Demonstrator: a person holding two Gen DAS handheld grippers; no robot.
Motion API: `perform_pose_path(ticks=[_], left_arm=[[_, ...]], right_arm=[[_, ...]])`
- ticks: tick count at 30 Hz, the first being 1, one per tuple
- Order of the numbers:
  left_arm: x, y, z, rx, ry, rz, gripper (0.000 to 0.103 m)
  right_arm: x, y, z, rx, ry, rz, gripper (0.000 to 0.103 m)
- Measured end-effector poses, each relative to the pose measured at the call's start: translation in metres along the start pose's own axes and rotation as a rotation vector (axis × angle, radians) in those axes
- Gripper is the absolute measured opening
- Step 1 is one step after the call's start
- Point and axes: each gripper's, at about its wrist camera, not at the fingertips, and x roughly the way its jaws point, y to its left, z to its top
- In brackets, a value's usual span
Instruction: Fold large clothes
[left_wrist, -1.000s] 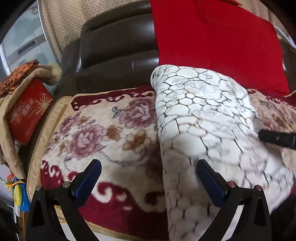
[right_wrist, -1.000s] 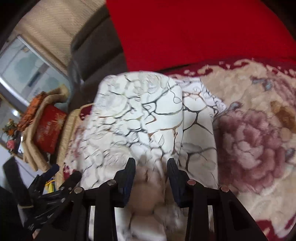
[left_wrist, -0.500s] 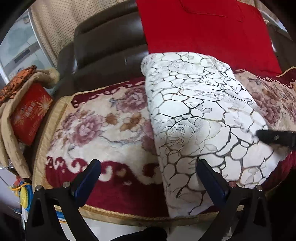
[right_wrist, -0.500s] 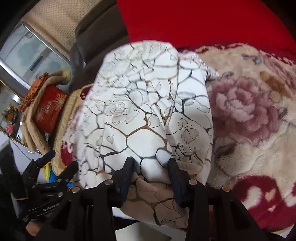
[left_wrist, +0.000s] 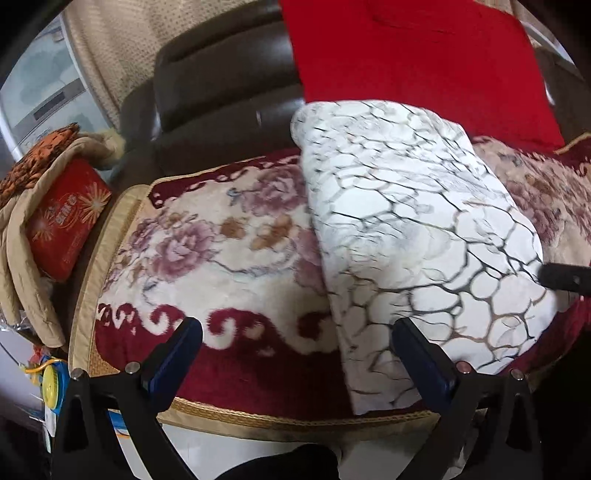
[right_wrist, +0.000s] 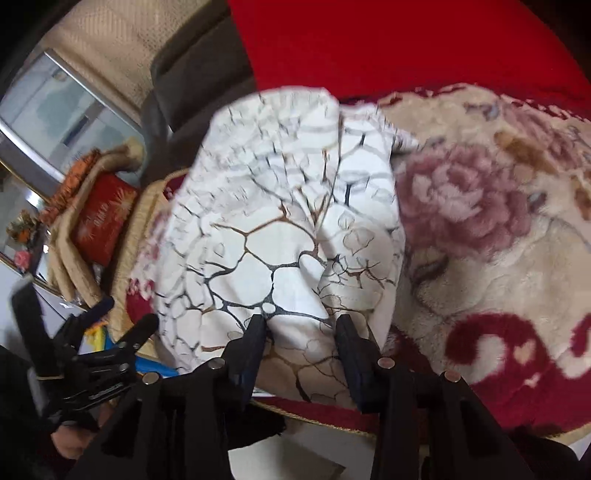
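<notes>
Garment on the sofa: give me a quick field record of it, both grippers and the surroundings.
garment: white cloth with a dark crackle print, folded into a long strip
lies on: floral sofa cover, near end over the front edge
left gripper: open, holds nothing
right gripper: shut on the garment's near end
behind: red cloth on the sofa back

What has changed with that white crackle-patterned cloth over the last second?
The right gripper, clamped on the folded white crackle-patterned cloth, has drawn it toward the sofa's front edge, where its near end now hangs over the gold trim. The left gripper backed off alongside. Unchanged: the left jaws are open and empty, and the flowered plush sofa cover lies flat.
</notes>
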Motion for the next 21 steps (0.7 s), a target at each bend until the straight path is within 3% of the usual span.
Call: perform_pose_path(ticks=[3,5,7,12,17,21], left_arm=[[0.017,0.005,-0.002,-0.029,0.037,-0.013,0.103],[0.031,0.005,-0.004,-0.053,0.070,-0.050,0.103],[0.029,0.004,-0.004,-0.057,0.064,-0.044,0.103],[0.008,0.011,-0.003,-0.045,0.045,0.010,0.103],[-0.006,0.013,-0.005,-0.026,0.002,0.026,0.103],[0.012,0.000,-0.007,0.018,0.057,0.048,0.103]], right_arm=[[0.007,-0.008,-0.006,-0.004,0.026,-0.024,0.043],[0.034,-0.017,-0.014,0.000,0.056,-0.034,0.043],[0.041,-0.017,-0.017,-0.014,0.052,-0.056,0.043],[0.004,-0.004,-0.010,-0.007,0.032,-0.037,0.043],[-0.030,0.029,-0.021,-0.113,-0.036,-0.035,0.044],[-0.035,0.052,-0.025,-0.212,-0.127,-0.091,0.044]])
